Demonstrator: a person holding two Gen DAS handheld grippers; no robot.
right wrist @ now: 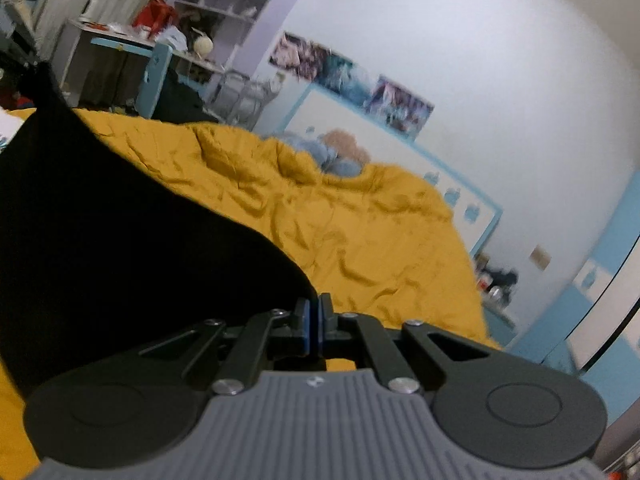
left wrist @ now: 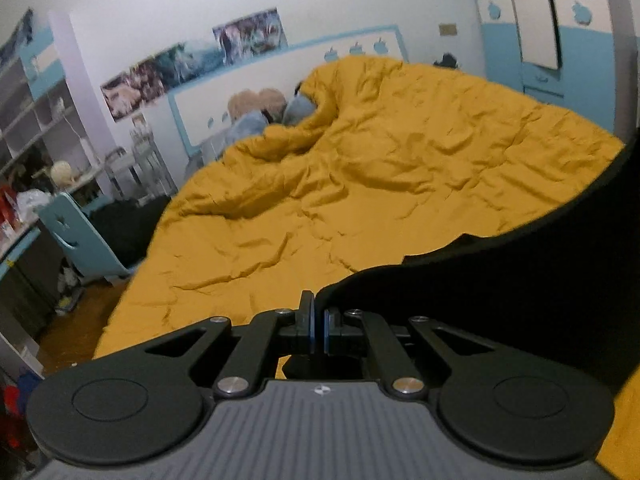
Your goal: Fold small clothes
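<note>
A black garment [left wrist: 500, 280] hangs stretched in the air above the bed's yellow quilt [left wrist: 360, 184]. My left gripper [left wrist: 317, 312] is shut on one edge of it; the cloth runs off to the right and up. In the right wrist view my right gripper [right wrist: 314, 312] is shut on another edge of the same black garment [right wrist: 120, 216], which spreads to the left and up. The quilt [right wrist: 380, 240] lies crumpled below. The garment's lower part is hidden behind the gripper bodies.
A white and blue headboard [left wrist: 280, 80] with a soft toy [left wrist: 256, 104] stands at the bed's far end. A blue chair [left wrist: 80, 240], a desk and shelves [left wrist: 28, 128] stand left of the bed. A blue wardrobe [left wrist: 560, 40] stands at the right.
</note>
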